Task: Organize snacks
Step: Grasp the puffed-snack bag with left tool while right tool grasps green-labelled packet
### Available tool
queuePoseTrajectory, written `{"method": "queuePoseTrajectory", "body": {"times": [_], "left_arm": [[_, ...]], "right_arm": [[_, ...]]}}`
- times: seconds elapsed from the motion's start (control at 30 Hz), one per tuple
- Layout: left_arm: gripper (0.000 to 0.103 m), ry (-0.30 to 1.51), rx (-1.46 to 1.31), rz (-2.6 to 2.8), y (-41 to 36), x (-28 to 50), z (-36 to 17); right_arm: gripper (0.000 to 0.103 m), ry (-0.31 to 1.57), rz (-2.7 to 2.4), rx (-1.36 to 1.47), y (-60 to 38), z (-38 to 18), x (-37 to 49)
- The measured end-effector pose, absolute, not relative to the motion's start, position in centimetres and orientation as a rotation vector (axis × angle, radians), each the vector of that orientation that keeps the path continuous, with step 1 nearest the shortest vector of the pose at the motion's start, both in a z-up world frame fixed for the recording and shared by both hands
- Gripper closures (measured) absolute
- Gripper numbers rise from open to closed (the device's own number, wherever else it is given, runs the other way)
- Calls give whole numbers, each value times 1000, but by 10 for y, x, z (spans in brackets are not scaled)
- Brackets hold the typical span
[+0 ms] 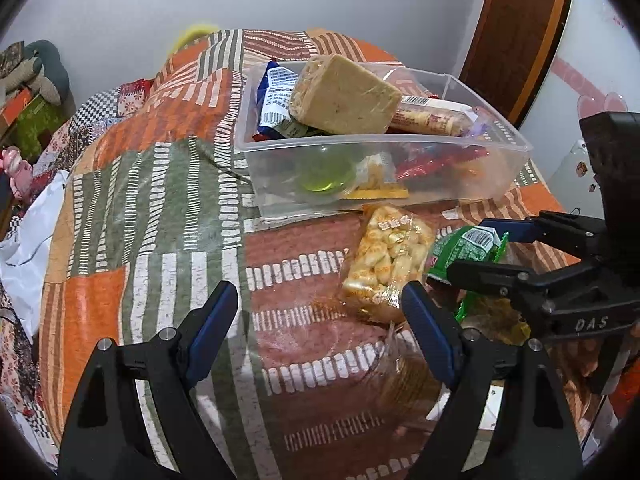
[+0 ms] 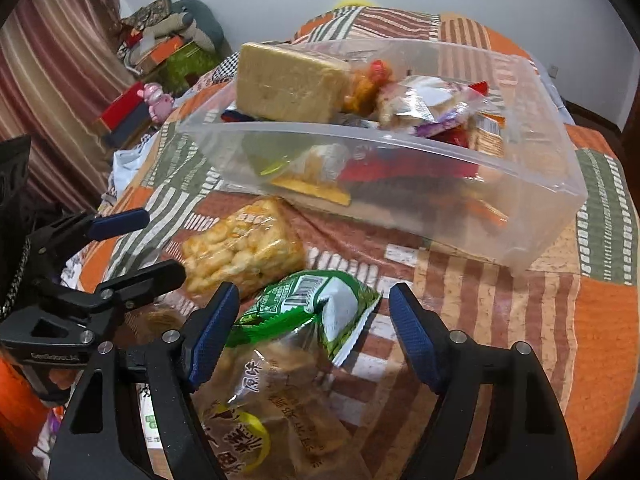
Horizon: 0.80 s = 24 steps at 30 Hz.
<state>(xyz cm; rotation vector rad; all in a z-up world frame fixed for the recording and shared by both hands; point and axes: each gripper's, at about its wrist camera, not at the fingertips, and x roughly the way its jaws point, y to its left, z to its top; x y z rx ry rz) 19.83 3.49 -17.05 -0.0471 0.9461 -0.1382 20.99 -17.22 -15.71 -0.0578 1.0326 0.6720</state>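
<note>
A clear plastic bin (image 1: 516,148) (image 2: 400,140) stands on the patchwork-covered table, holding a big tan block (image 1: 344,96) (image 2: 284,84) and several wrapped snacks. In front of it lies a yellow puffed-snack pack (image 1: 384,264) (image 2: 244,252). My left gripper (image 1: 320,300) (image 2: 148,244) is open over bare cloth, its right finger beside that pack. A green-ended snack bag (image 2: 316,308) (image 1: 464,248) lies between the fingers of my right gripper (image 2: 314,300) (image 1: 480,248). The jaws stand apart, with a gap at the right pad.
The patchwork cloth (image 1: 168,208) covers a round table whose edge drops off at the left. Beyond it are a white plastic bag (image 1: 28,240), a pink toy (image 2: 156,100) and stacked boxes (image 2: 176,56). A wooden door (image 1: 520,32) stands at the back right.
</note>
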Motion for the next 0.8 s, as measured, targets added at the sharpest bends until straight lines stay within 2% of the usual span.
{"method": "queuePoseTrajectory", "body": {"times": [0.4,0.43,0.5,0.63,0.73,0.8], "left_arm": [[20,979,-46,-222,1,224,-181],[22,982,-39,-221,-2,226,-184],[32,996,-30,-225,-6,230,-189],[41,1006,-32,-230,-8,235,-198],[58,995,-45,-250,-7,235,-198],[59,990,-52,-252,-5,234,-198]], "right_arm": [[51,1029,598,12,-217,-157,212],[51,1029,595,13,-221,-157,212],[51,1034,590,24,-224,-158,213],[51,1058,586,50,-224,-161,219],[51,1060,582,24,-215,-163,224],[56,1056,582,14,-211,-164,224]]}}
